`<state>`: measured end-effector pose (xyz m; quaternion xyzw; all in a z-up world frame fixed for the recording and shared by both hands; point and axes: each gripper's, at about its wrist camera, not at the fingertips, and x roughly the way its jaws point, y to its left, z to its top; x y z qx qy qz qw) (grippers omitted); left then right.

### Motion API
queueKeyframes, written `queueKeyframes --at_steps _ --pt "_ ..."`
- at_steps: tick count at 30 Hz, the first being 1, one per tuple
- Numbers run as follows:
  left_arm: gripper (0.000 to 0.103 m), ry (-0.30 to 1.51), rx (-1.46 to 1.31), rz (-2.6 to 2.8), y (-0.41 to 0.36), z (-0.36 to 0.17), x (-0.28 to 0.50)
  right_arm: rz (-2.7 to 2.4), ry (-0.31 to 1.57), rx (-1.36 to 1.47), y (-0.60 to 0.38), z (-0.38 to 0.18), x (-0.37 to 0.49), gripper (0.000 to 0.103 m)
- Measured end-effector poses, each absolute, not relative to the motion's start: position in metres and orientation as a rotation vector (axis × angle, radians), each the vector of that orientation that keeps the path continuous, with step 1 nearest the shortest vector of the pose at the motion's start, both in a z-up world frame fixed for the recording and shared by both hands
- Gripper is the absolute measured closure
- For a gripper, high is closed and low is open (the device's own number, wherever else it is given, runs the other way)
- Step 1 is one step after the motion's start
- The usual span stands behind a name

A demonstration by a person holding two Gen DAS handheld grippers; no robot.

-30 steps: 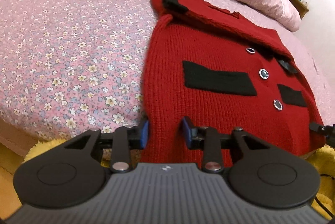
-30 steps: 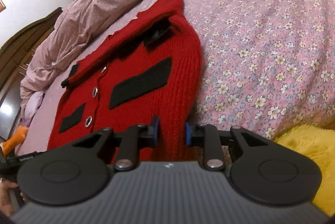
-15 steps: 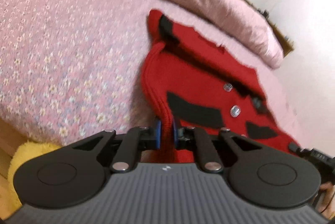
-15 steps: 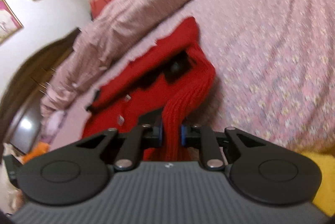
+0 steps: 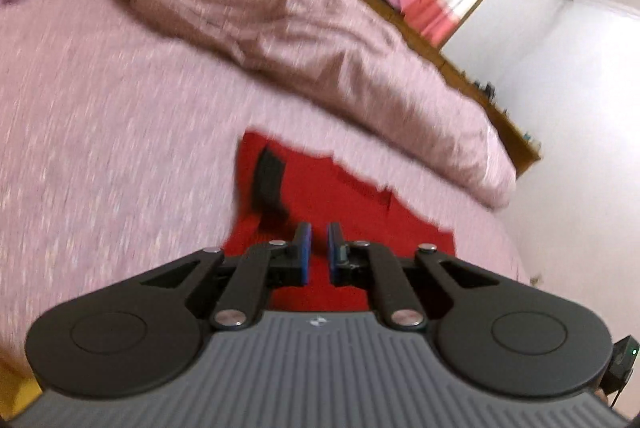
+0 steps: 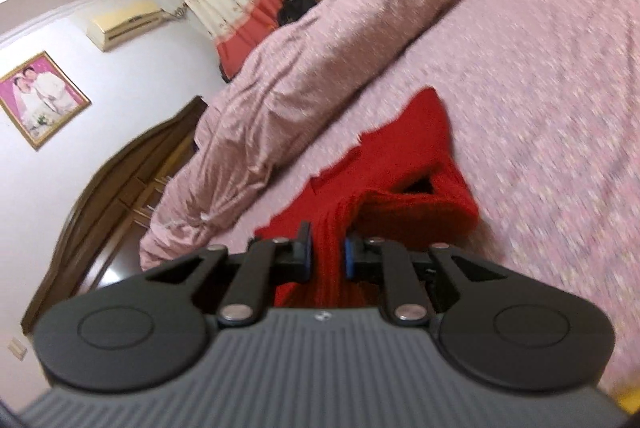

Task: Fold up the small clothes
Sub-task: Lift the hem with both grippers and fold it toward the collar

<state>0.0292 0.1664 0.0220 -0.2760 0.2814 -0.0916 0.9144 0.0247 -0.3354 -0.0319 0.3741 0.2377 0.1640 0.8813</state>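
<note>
Pinching red cardigan (image 6: 404, 164) hem w/ left claw (image 5: 316, 248), right claw (image 6: 326, 248).

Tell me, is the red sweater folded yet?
Not yet. Done: both grippers have hold of the red sweater. The left gripper and the right gripper each pinch its near edge. In hand: that edge is raised off the floral bedsheet, and the knit bunches up in the right view. Left: lay it over the far part and smooth it flat.
</note>
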Motion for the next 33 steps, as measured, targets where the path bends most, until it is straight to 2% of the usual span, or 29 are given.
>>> queueKeyframes --at_steps 3,7,11,17,27,30,32,33 --pt "0.093 0.539 -0.521 -0.185 0.165 0.044 0.046 0.357 0.483 0.759 -0.331 -0.023 0.046 0.085" --pt "0.093 0.605 -0.448 -0.224 0.16 0.044 0.054 0.368 0.495 0.712 -0.321 -0.02 0.064 0.085" --pt "0.092 0.697 -0.342 -0.185 0.148 0.019 0.046 0.37 0.504 0.717 -0.318 -0.024 0.066 0.085" --pt "0.092 0.845 -0.417 -0.138 0.154 -0.027 0.029 0.359 0.499 0.744 -0.322 -0.029 0.05 0.085" --pt "0.089 0.969 -0.392 -0.125 0.147 -0.076 -0.002 0.292 0.492 0.802 -0.333 -0.051 0.002 0.085" --pt "0.071 0.952 -0.399 -0.143 0.145 -0.079 -0.008 0.269 0.498 0.833 -0.338 -0.06 -0.007 0.085" --pt "0.044 0.946 -0.407 -0.163 0.144 -0.078 -0.01 0.261 0.502 0.846 -0.34 -0.063 -0.011 0.085" --pt "0.039 0.946 -0.408 -0.169 0.143 -0.077 -0.01 0.257 0.504 0.85 -0.341 -0.065 -0.012 0.085"
